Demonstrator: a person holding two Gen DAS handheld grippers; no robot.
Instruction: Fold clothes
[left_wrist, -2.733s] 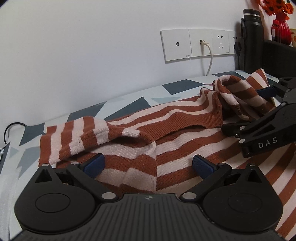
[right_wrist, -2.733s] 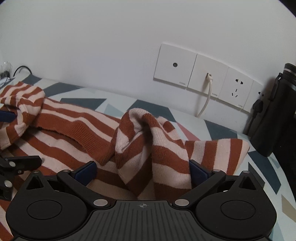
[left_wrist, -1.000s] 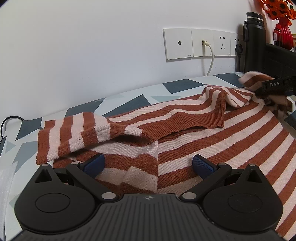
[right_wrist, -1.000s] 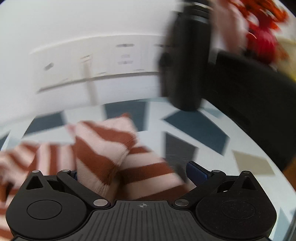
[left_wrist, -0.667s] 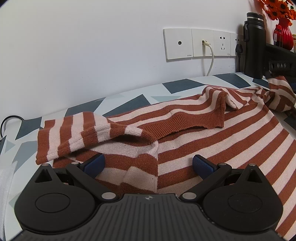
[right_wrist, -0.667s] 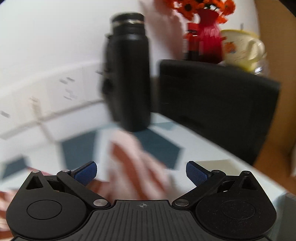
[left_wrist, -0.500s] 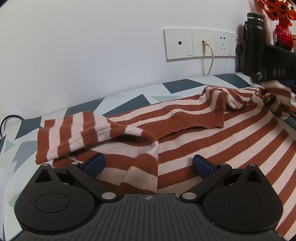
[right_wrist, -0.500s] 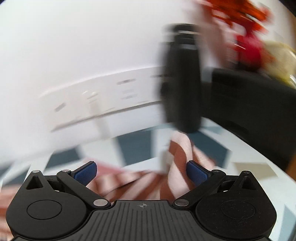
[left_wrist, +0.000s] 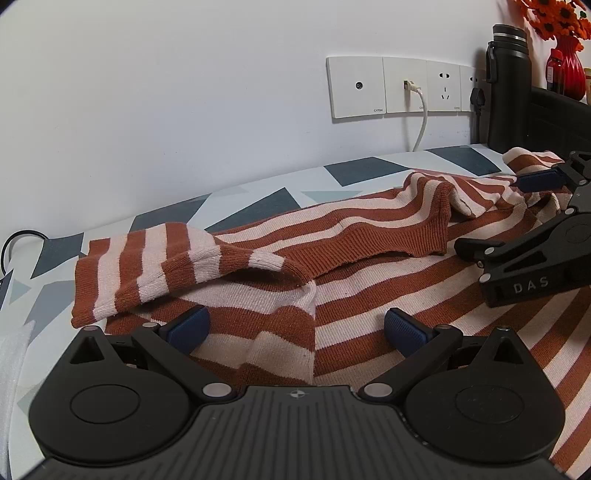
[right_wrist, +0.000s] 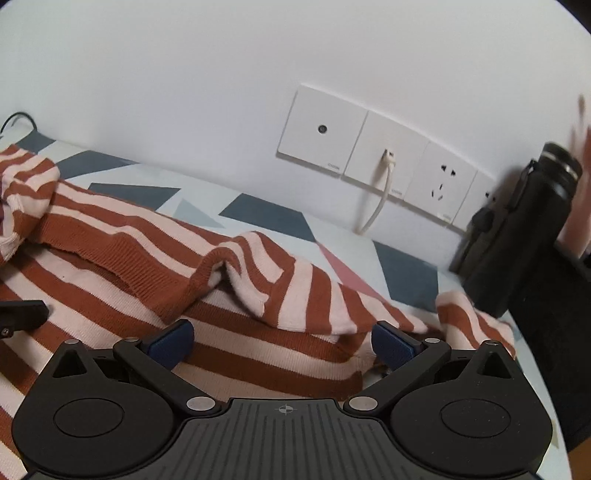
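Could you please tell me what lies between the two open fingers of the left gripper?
In the left wrist view, the striped sweater lies between the left gripper's fingers, its folded sleeve edge there.

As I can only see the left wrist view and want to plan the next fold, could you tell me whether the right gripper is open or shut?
Observer: The right gripper is open, its pads wide apart over the striped sweater.
Operator: Thank you. What lies directly ahead of it?
Observer: A bunched hump of folded sleeve rises ahead, roughly midway between the two pads.
Operator: And is anything showing beyond that hump?
Observer: A pink triangle in the patterned tablecloth shows just past the sleeve, towards the wall.
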